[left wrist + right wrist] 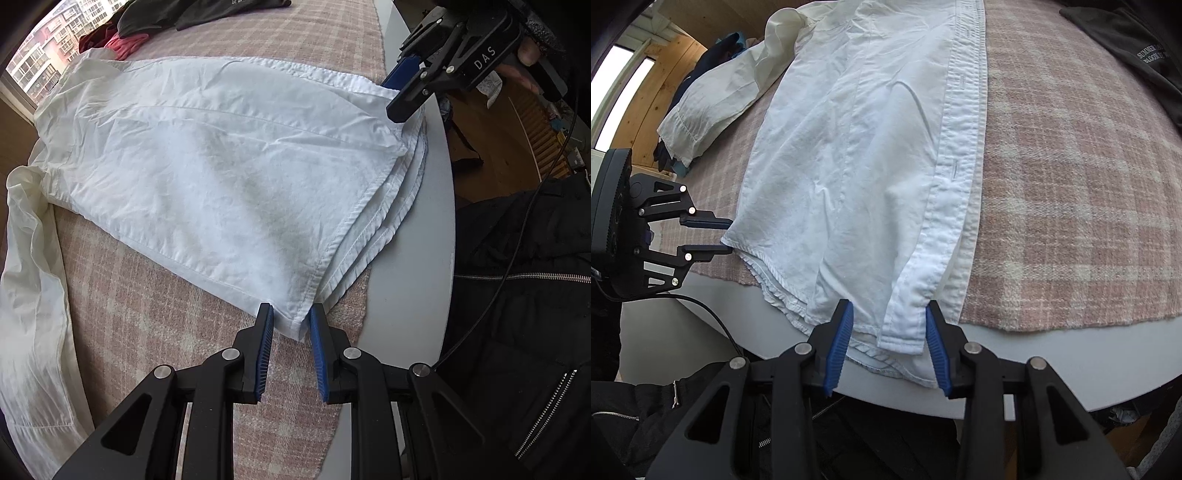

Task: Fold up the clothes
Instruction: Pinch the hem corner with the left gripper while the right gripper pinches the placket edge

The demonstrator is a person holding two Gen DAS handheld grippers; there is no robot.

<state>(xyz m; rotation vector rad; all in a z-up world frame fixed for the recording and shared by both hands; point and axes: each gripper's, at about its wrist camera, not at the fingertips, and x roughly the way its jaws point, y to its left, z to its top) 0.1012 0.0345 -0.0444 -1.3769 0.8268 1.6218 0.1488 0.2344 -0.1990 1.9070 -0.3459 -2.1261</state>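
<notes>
A white shirt (pixel 207 166) lies flat on a pink plaid blanket (pixel 147 332) that covers a white table (pixel 410 258). My left gripper (pixel 291 310) stands open, its blue pads on either side of the shirt's near hem corner without pinching it. It also shows in the right wrist view as the left gripper (pixel 731 236), at that same corner. My right gripper (pixel 889 304) is open around the lower end of the button placket (pixel 908 328) at the table's edge; the pads do not press. The right gripper (pixel 393 98) sits at the far hem corner.
One sleeve (pixel 33 295) trails off the blanket's side. Dark garments (pixel 177 14) and a pink one (pixel 125 44) lie at the far end; a dark printed garment (pixel 1137 48) is on the right. A person's black zipped jacket (pixel 517 295) is against the table's edge.
</notes>
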